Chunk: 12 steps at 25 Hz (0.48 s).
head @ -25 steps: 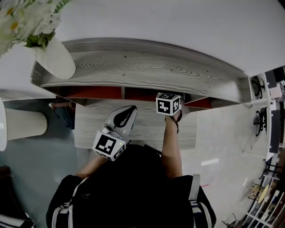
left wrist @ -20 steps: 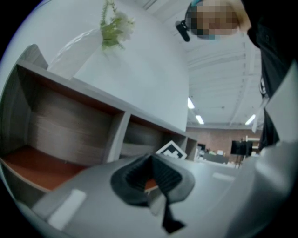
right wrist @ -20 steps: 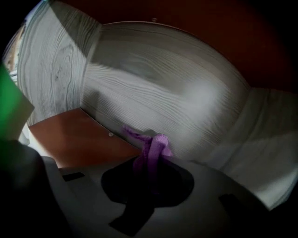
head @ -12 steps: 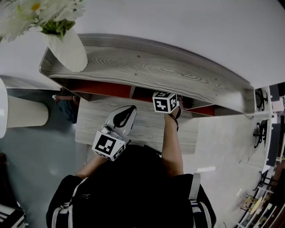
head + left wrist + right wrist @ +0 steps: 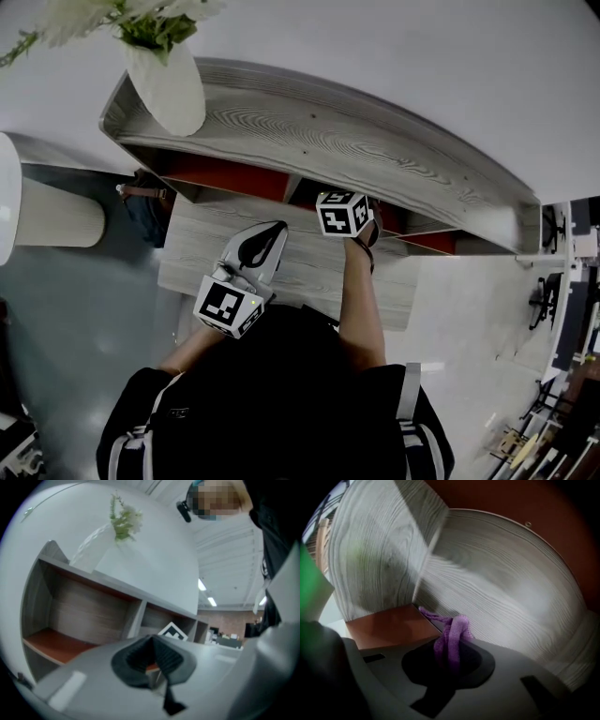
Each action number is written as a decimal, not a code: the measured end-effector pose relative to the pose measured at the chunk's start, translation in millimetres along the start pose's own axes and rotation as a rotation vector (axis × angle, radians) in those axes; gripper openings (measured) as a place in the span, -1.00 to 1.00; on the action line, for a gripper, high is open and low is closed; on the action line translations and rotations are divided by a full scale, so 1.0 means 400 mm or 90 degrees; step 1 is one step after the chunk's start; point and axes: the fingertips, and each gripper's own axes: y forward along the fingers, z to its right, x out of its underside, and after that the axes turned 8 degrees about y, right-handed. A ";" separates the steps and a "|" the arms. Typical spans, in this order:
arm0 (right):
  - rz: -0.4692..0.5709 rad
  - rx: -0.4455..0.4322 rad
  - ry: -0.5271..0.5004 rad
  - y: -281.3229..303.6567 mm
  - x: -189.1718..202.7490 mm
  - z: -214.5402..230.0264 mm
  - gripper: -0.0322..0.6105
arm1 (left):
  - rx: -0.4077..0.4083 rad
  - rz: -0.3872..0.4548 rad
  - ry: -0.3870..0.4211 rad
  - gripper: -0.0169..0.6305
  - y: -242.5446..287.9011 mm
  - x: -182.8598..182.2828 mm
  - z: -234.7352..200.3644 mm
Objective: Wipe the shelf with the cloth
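- Right gripper: clenched on the cloth, and reached in under the shelf's top board, so that only its marker cube is seen in the head view.
- Cloth: purple, bunched into a roll. Its long axis runs along the jaws, and its free tail is pointed to the upper left of the right gripper view. It is met where the reddish compartment floor joins the wood-grain back panel; contact with the floor cannot be confirmed.
- Left gripper: jaws pressed together with nothing between them. It is held outside the shelf above the lower board, farther from the work.
- Obstructions: an upright divider at the left of the right gripper view, judged to limit a sideways stroke.
- Surroundings: a white vase of flowers stood on the top board at upper left, well apart from the cloth.
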 end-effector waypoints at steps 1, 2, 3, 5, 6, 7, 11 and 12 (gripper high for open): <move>0.003 -0.005 -0.005 -0.001 -0.005 -0.006 -0.75 | -0.004 0.001 -0.002 -0.93 -0.005 0.000 -0.001; 0.006 -0.011 -0.009 -0.002 -0.011 -0.014 -0.75 | -0.007 0.001 -0.002 -0.93 -0.010 0.000 -0.001; 0.010 -0.019 -0.013 -0.003 -0.017 -0.023 -0.75 | -0.011 -0.001 0.000 -0.93 -0.015 0.000 -0.002; 0.017 -0.034 -0.024 -0.003 -0.029 -0.044 -0.75 | -0.017 -0.002 0.003 -0.93 -0.026 0.000 -0.003; 0.020 -0.043 -0.030 -0.002 -0.034 -0.056 -0.75 | -0.020 -0.002 0.002 -0.93 -0.032 0.001 -0.003; 0.023 -0.052 -0.036 -0.002 -0.041 -0.070 -0.75 | -0.024 -0.001 0.002 -0.93 -0.038 0.001 -0.005; 0.036 -0.096 -0.067 -0.001 -0.071 -0.131 -0.75 | -0.042 -0.002 0.002 -0.93 -0.064 0.003 -0.014; 0.040 -0.108 -0.075 -0.003 -0.076 -0.146 -0.75 | -0.046 -0.003 0.002 -0.93 -0.070 0.003 -0.016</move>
